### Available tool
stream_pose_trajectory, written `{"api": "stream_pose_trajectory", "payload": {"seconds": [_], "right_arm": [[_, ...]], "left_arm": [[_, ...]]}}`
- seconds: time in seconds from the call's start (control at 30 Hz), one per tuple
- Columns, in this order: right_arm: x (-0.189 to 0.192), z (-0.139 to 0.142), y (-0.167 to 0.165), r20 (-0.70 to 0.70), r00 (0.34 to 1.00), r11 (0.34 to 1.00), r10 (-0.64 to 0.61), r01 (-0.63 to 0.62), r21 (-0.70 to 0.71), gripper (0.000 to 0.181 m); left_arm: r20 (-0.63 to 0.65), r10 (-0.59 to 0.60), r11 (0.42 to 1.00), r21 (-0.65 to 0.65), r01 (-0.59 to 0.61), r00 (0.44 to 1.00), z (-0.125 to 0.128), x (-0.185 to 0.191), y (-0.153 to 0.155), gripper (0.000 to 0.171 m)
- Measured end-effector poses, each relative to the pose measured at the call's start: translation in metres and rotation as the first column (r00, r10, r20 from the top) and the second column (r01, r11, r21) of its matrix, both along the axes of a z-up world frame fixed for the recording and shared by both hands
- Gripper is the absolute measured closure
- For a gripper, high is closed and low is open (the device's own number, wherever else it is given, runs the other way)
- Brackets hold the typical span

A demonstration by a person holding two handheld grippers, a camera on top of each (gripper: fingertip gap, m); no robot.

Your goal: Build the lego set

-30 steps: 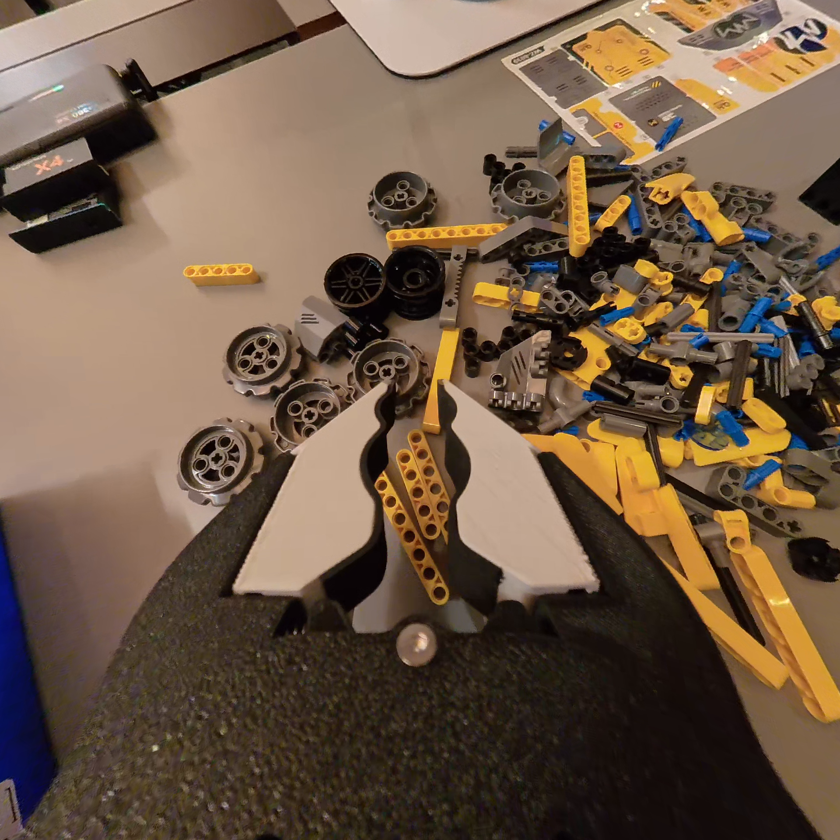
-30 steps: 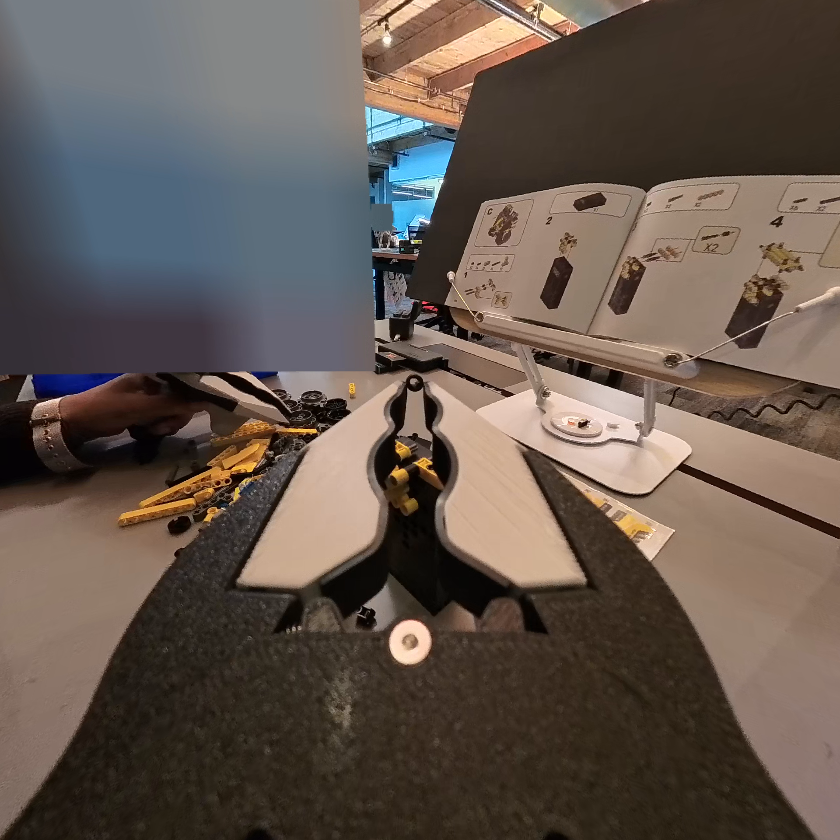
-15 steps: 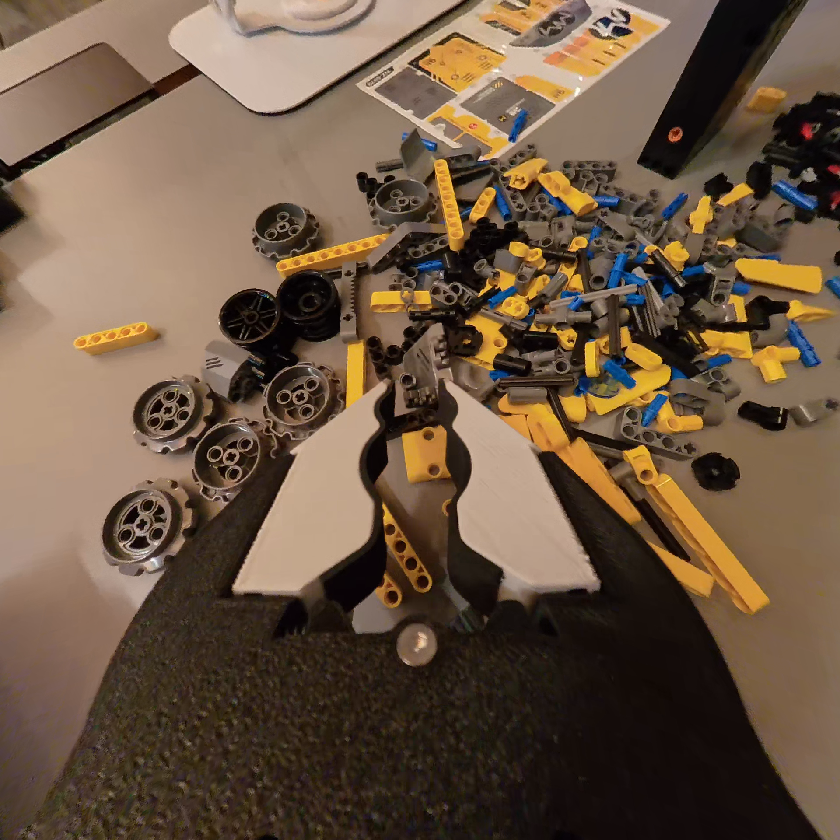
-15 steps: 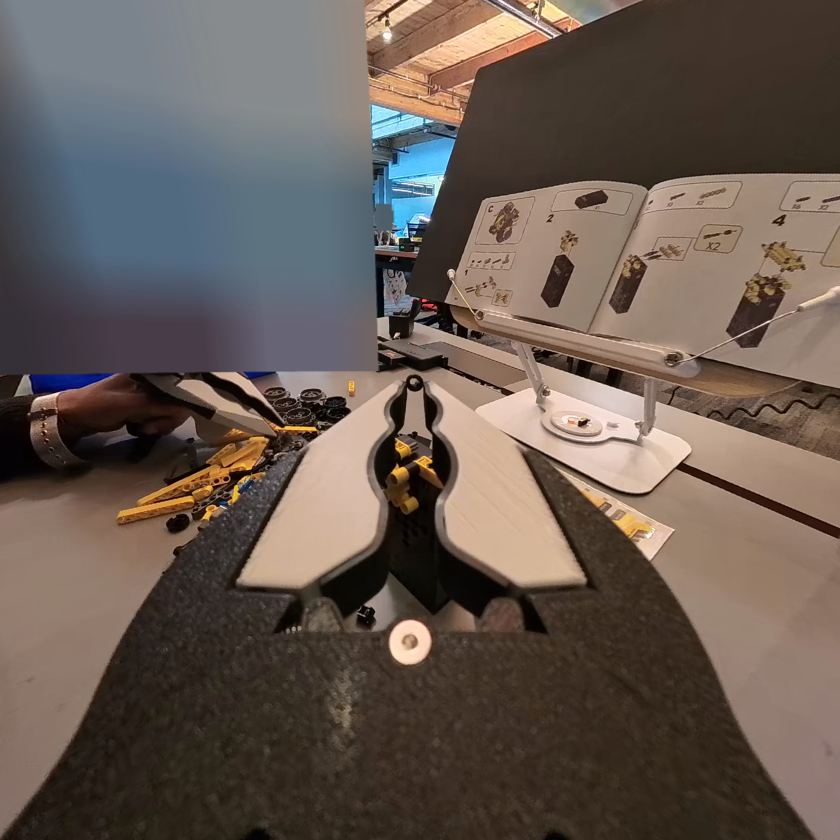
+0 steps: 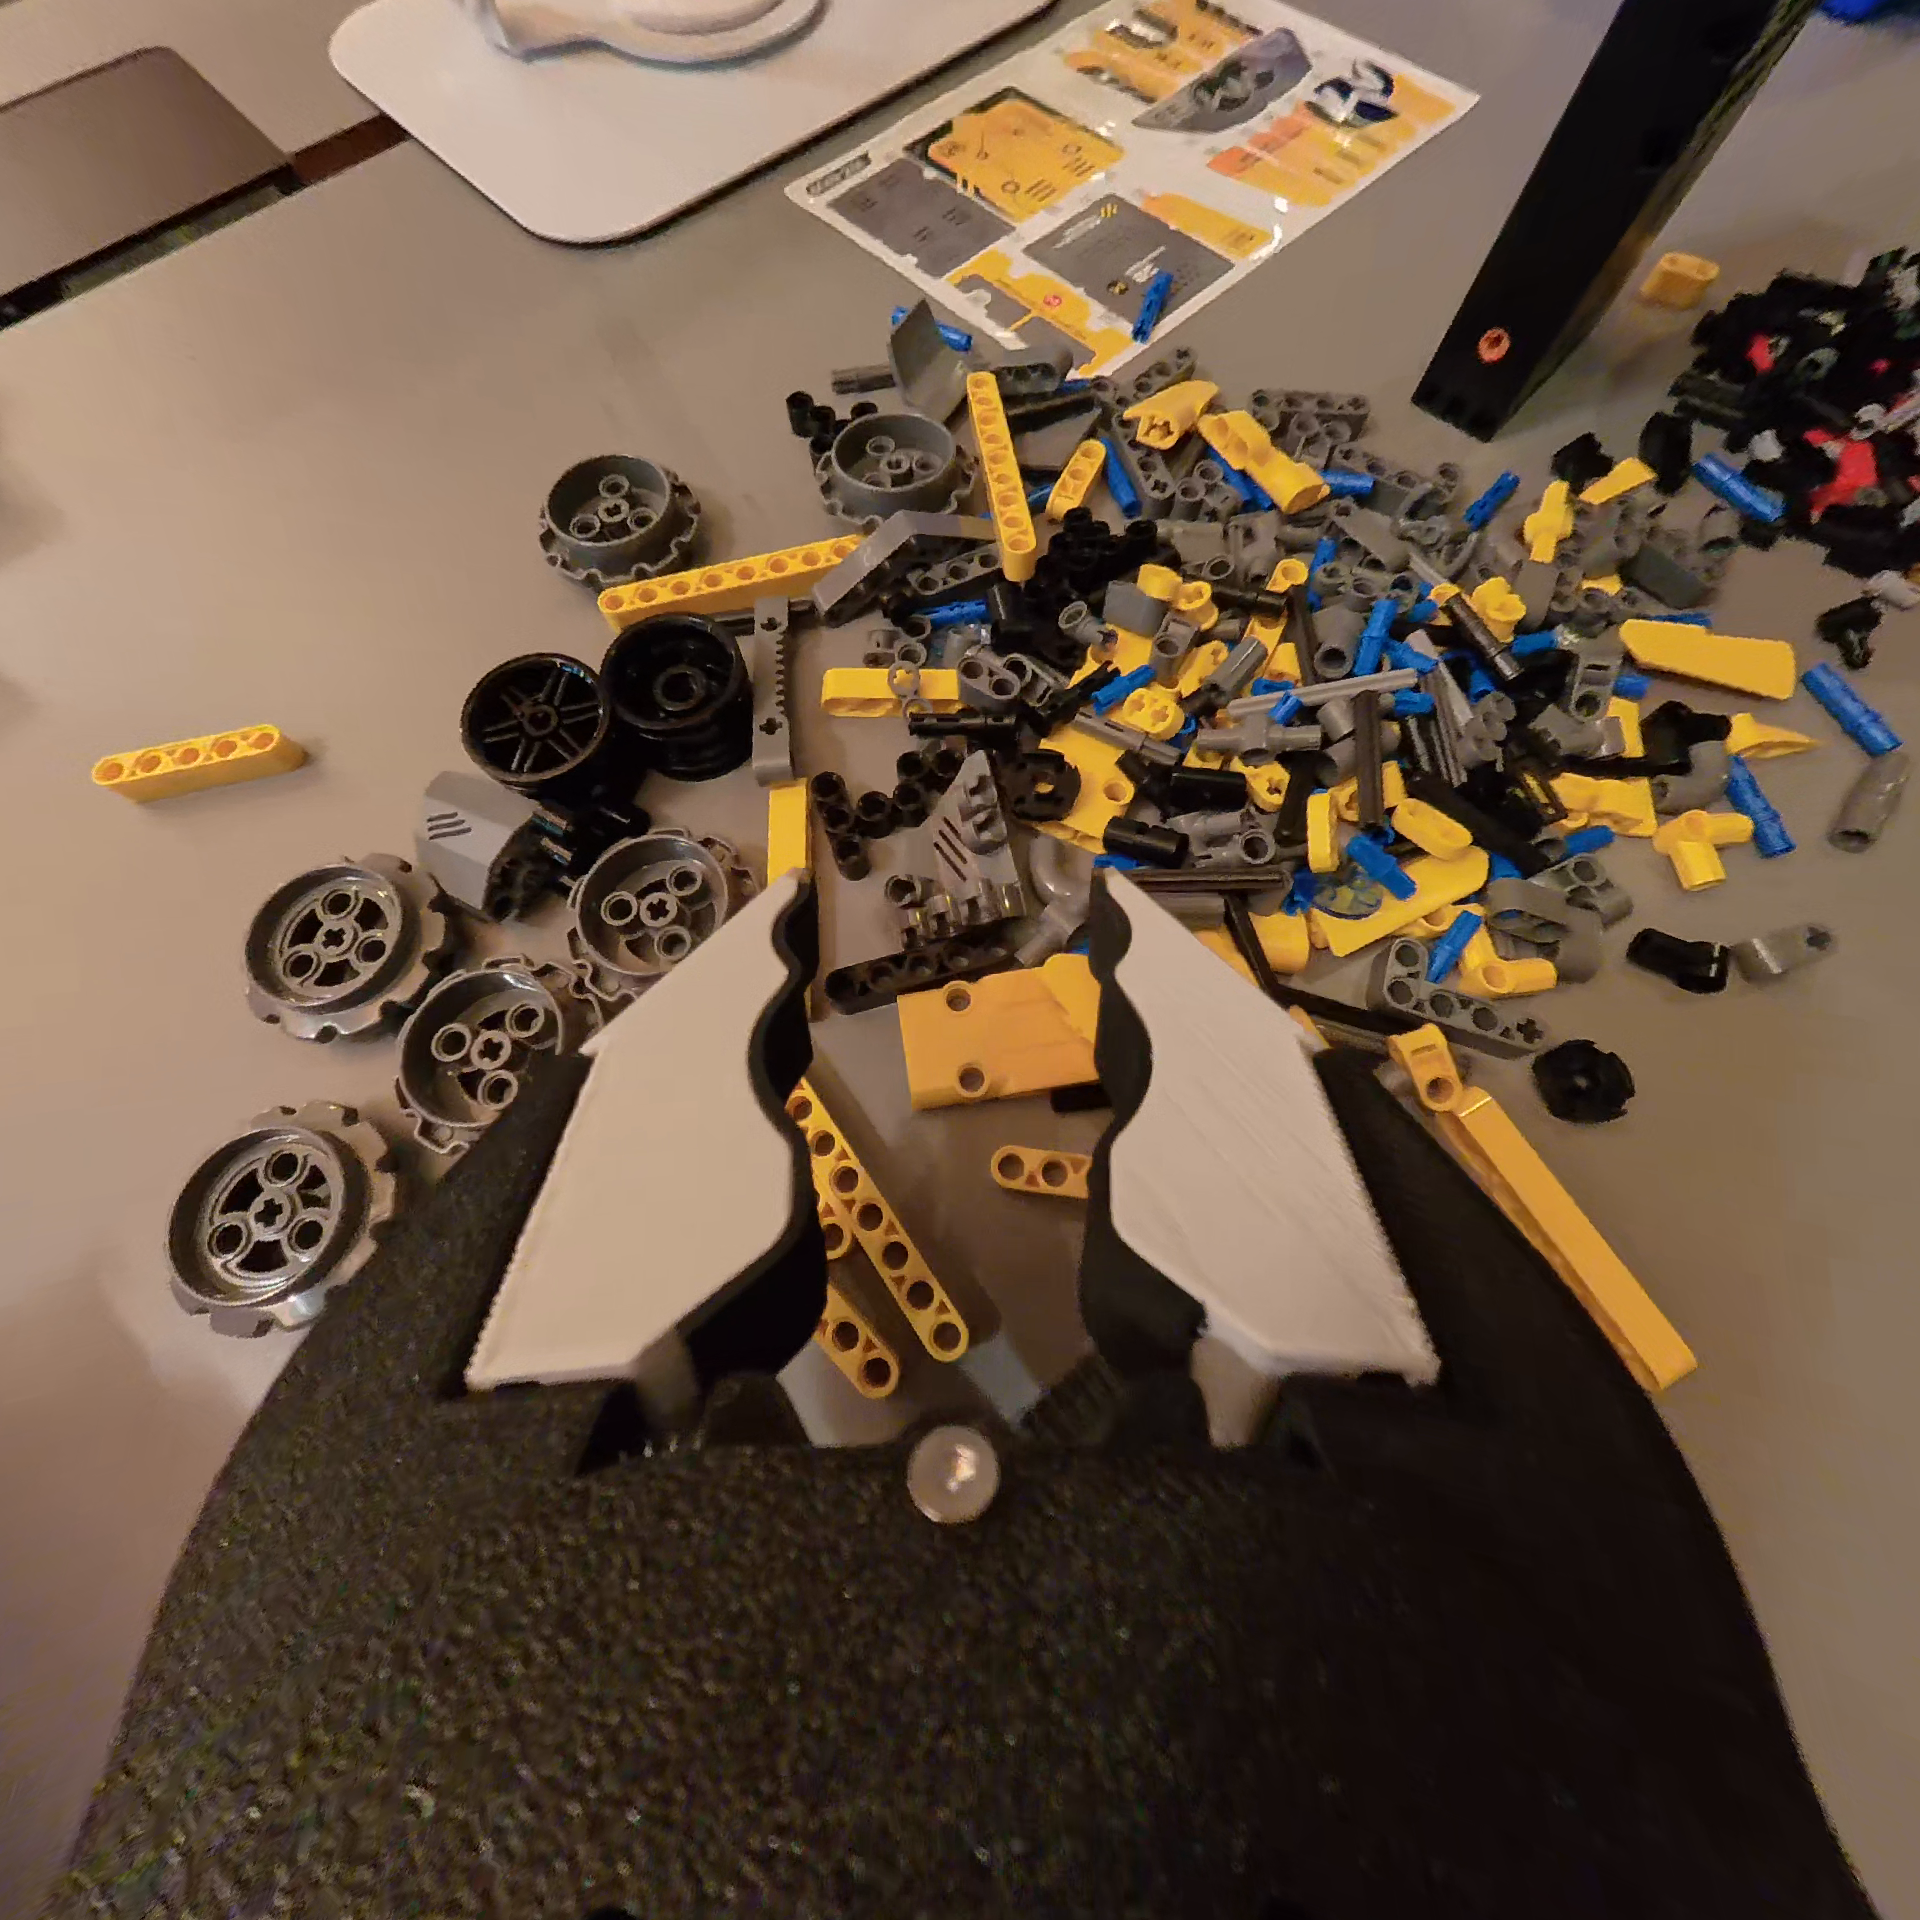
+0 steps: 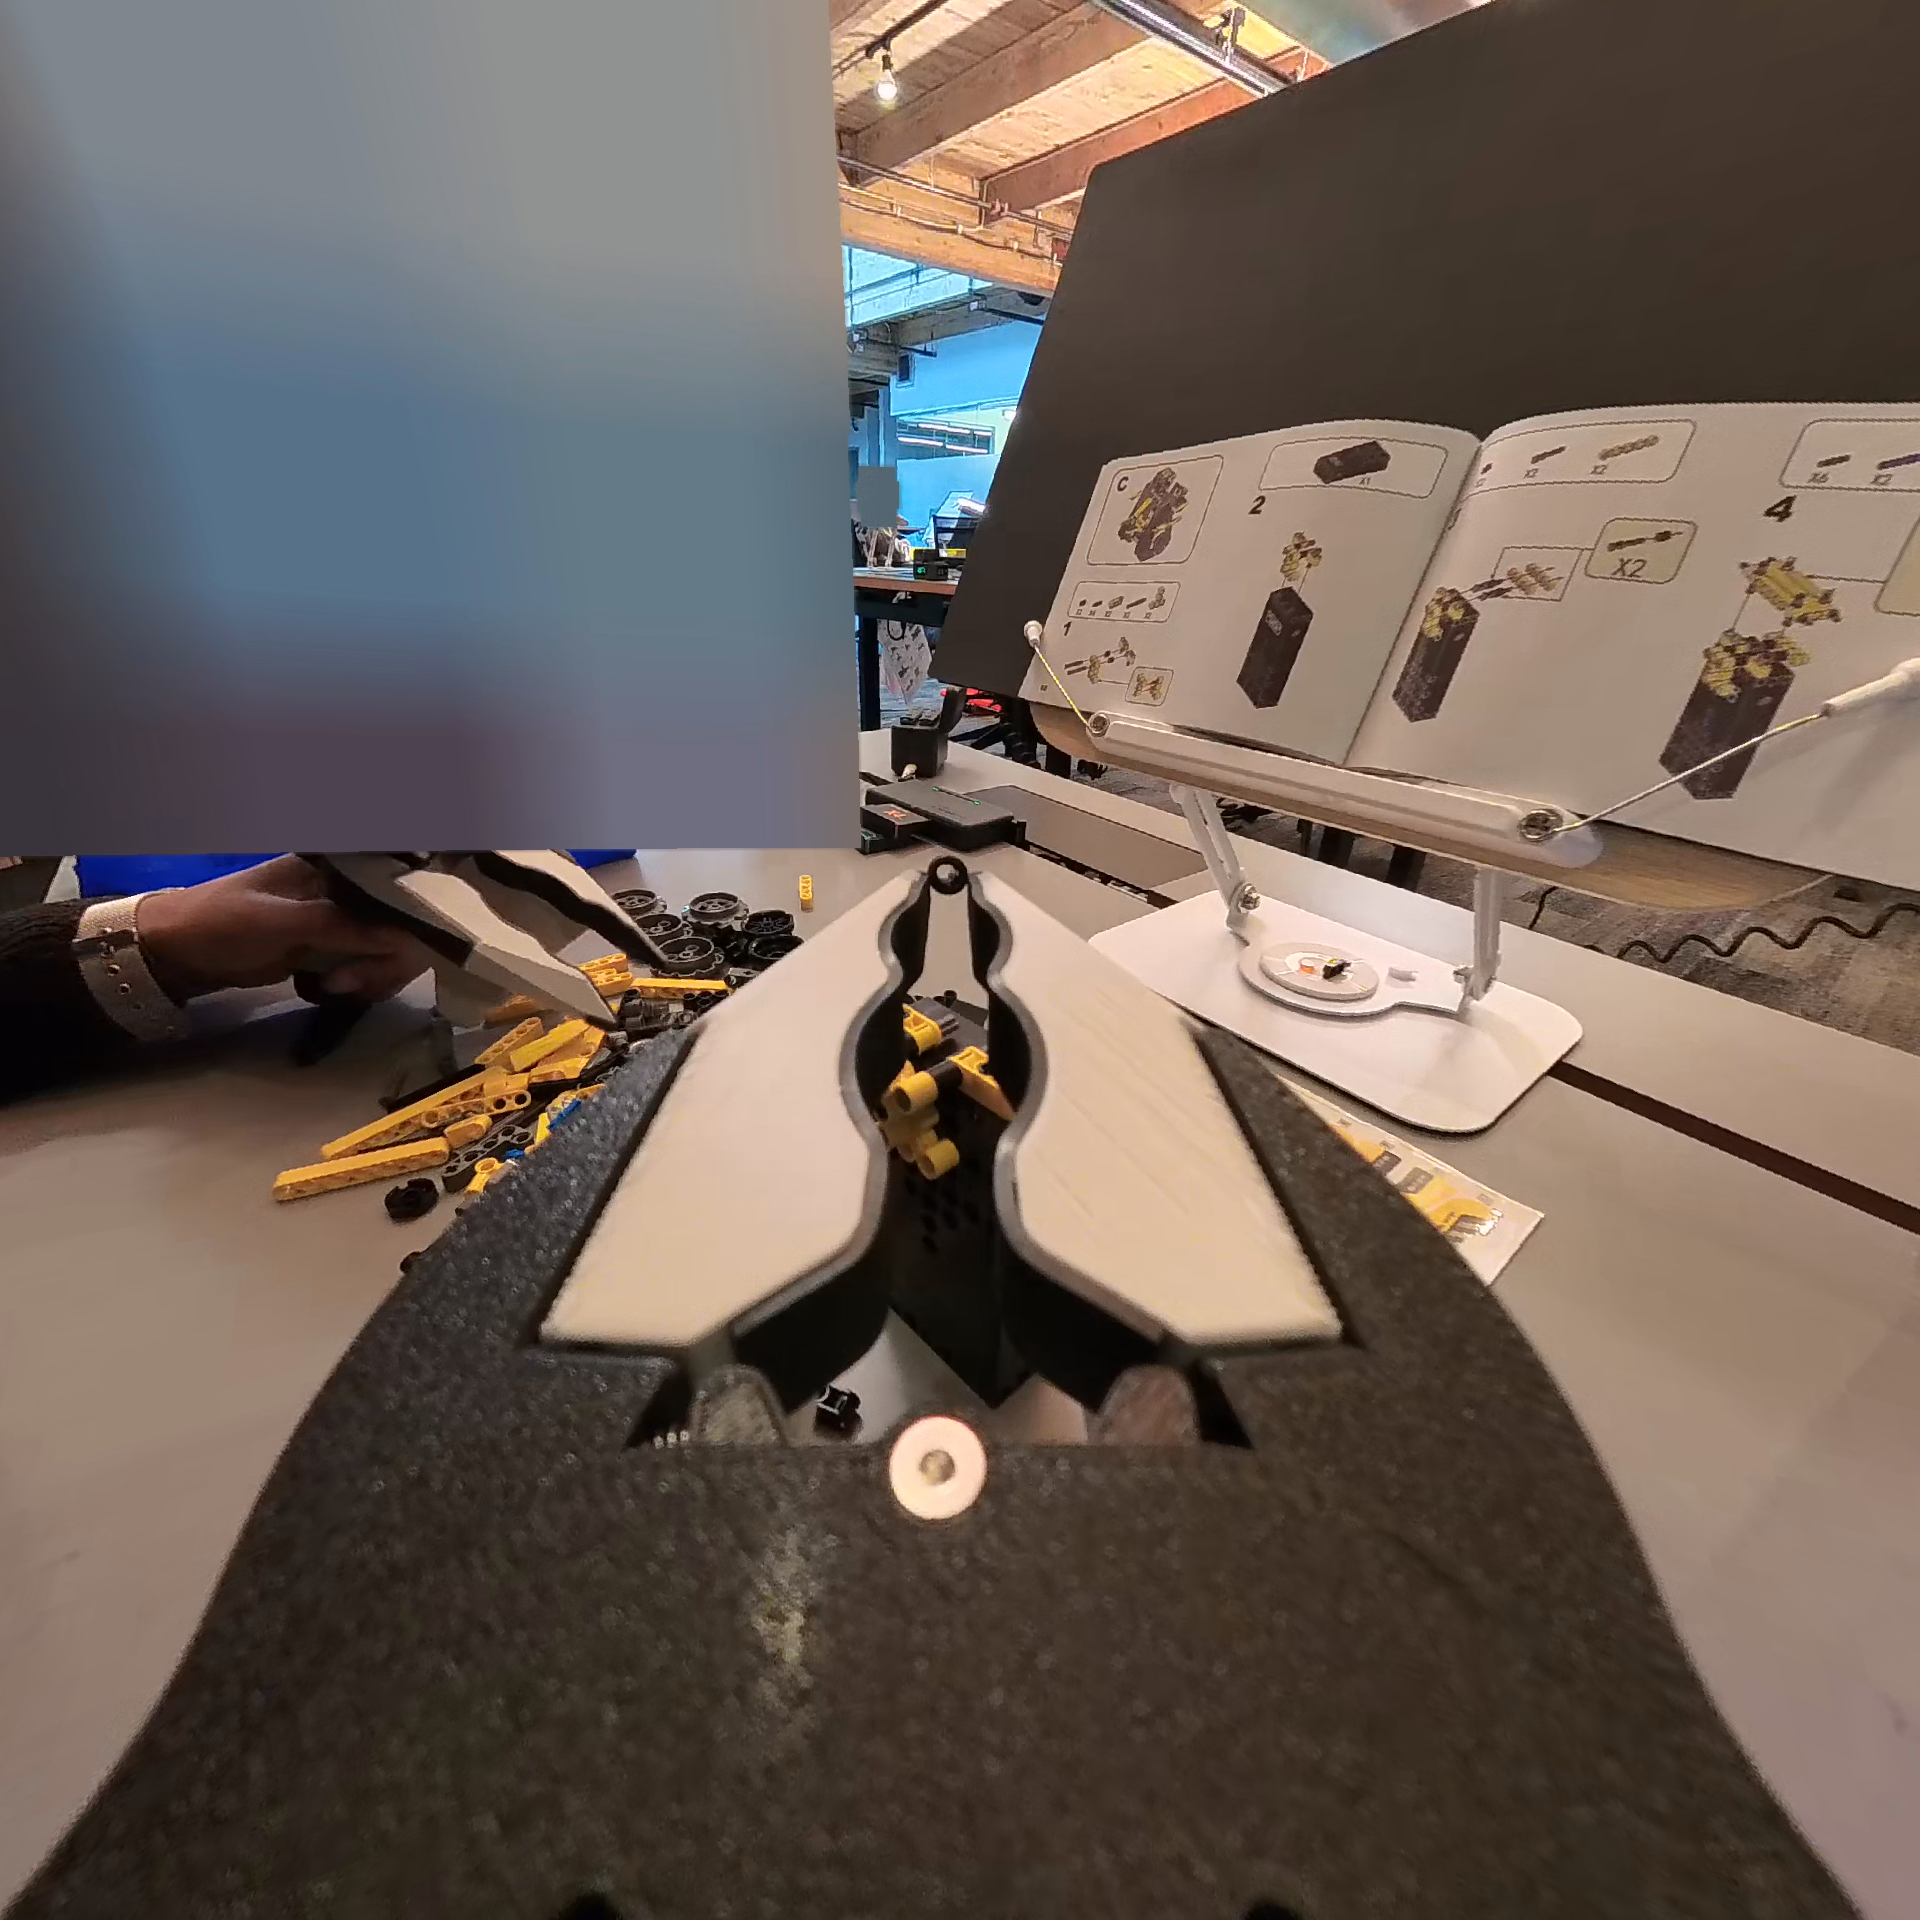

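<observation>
Left gripper [image 5: 951, 914] gaping empty above yellow panel [image 5: 997, 1034] at frame centre; right gripper [image 6: 945, 883] clamped on black block [image 6: 951, 1226], steadying it upright.

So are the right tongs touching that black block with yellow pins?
Touching: the right wrist view shows the right tongs closed on the black block.
</observation>
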State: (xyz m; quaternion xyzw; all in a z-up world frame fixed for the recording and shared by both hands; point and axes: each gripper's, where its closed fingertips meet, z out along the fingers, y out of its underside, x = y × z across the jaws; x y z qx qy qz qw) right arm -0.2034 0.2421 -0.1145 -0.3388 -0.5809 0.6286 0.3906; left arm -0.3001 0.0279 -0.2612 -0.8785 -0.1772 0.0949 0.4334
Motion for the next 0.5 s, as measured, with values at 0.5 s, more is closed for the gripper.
{"api": "stream_pose_trajectory", "payload": {"seconds": [0.5], "right_arm": [[0.0003, -0.0004, -0.0006, -0.001, 1.0, 1.0, 0.0, 0.0, 0.006, 0.175]], "left_arm": [[-0.013, 0.019, 1.0, -0.005, -0.019, 1.0, 0.0002, -0.0028, -0.0016, 0.165]]}}
